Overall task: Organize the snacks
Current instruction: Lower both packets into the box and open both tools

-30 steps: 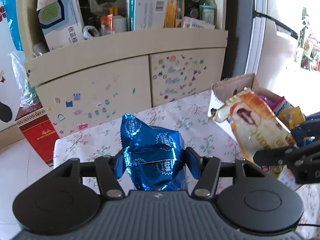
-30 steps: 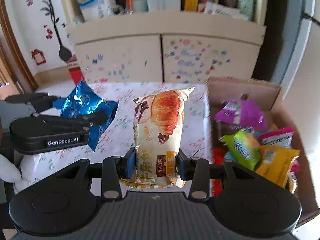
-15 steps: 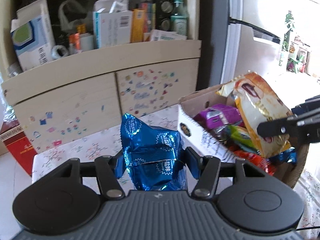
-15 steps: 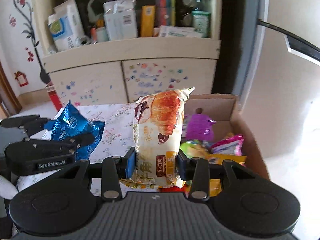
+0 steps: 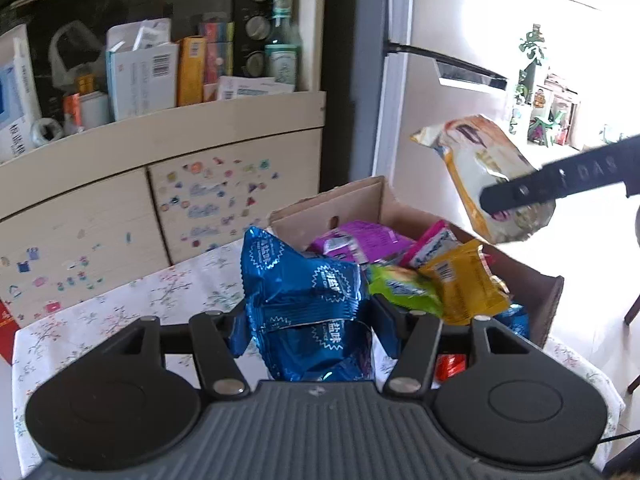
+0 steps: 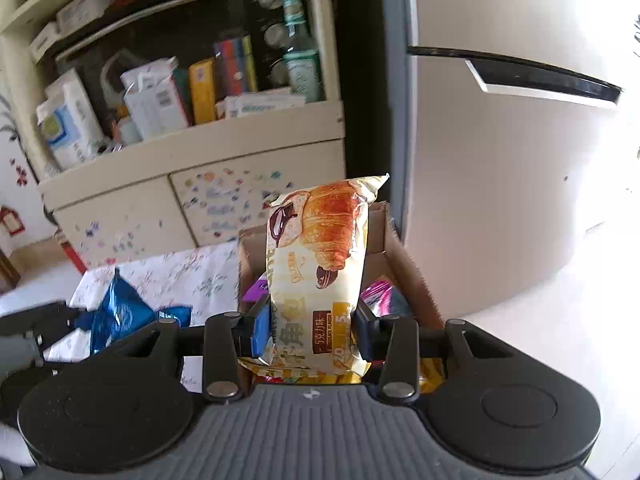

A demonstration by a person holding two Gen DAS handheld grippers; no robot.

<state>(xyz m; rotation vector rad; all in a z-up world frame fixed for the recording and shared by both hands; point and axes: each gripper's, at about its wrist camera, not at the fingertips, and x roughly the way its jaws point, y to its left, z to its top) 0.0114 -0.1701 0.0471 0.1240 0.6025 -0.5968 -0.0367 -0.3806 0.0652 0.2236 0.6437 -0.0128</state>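
Two snack packets are held up in the air, one in each gripper. The left gripper (image 5: 310, 330) has its black jaws closed on a crinkled blue foil packet (image 5: 304, 300), glossy and faceted, printed with white jagged-edged seals; it stands puffed and upright between the pads, above the near edge of a floral tablecloth (image 5: 120, 312). The right gripper (image 6: 310, 330) pinches the lower part of a smooth, pillow-shaped cream croissant packet (image 6: 320, 264), its front showing a flaky golden pastry and a crimped seal along the top. That packet sits upright over the open cardboard box (image 6: 404, 264), whose walls are matte brown and rough at the cut edges. Inside the box lie more shiny wrappers in a loose heap: a purple packet (image 5: 360, 238), a lime-green packet (image 5: 404, 290) and a yellow packet (image 5: 464, 280), overlapping one another. From the left wrist view the croissant packet hangs tilted, above and beyond the box's far side. Behind the table stands a pale wooden cabinet (image 5: 168, 184), its flat doors dotted with small coloured stickers.
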